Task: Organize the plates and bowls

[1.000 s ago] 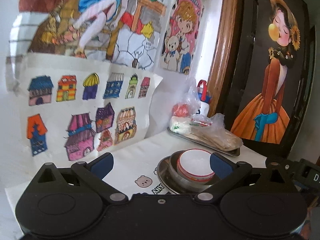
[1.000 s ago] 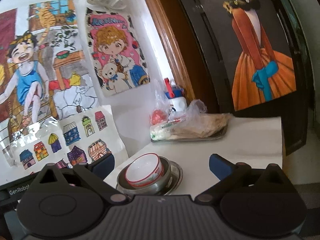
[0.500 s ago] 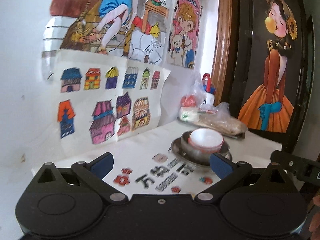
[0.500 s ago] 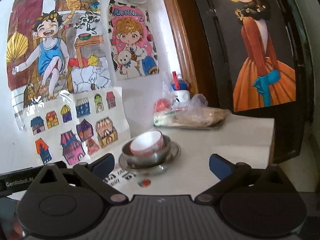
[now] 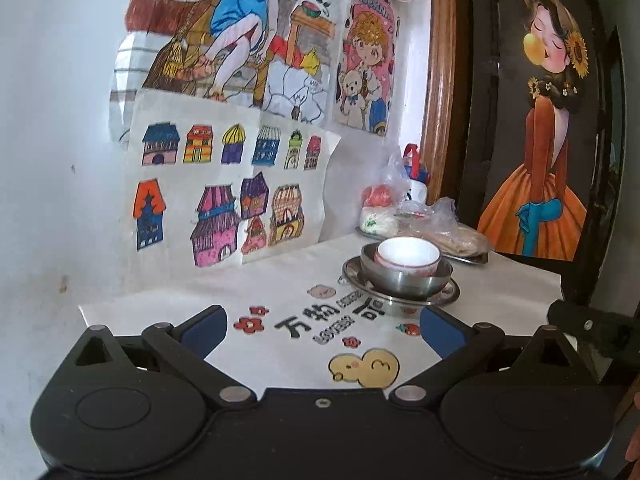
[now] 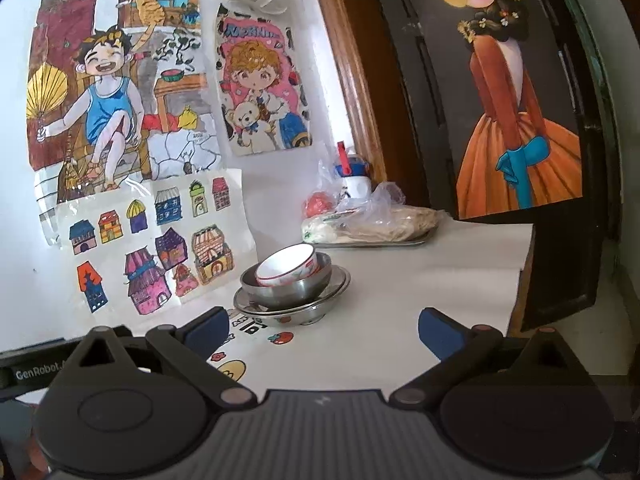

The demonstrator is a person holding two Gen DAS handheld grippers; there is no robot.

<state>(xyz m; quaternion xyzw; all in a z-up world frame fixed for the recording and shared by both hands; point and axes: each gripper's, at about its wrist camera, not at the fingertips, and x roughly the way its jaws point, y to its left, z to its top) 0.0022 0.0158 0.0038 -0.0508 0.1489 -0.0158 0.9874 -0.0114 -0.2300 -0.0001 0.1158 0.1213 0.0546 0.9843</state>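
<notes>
Stack [image 5: 402,276] ahead-right of left gripper [image 5: 322,330], ahead-left of right gripper [image 6: 320,328]; both spread, empty, well short.

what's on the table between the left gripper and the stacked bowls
Left wrist view: only printed tablecloth lies between the open left gripper and the stacked bowls; no objects.

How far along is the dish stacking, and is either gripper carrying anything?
Stacking looks done: the white bowl sits tilted in the steel bowl, which rests on the steel plate on the table. Nothing in hand: left gripper and right gripper are open and empty. No loose dishes visible.
</notes>
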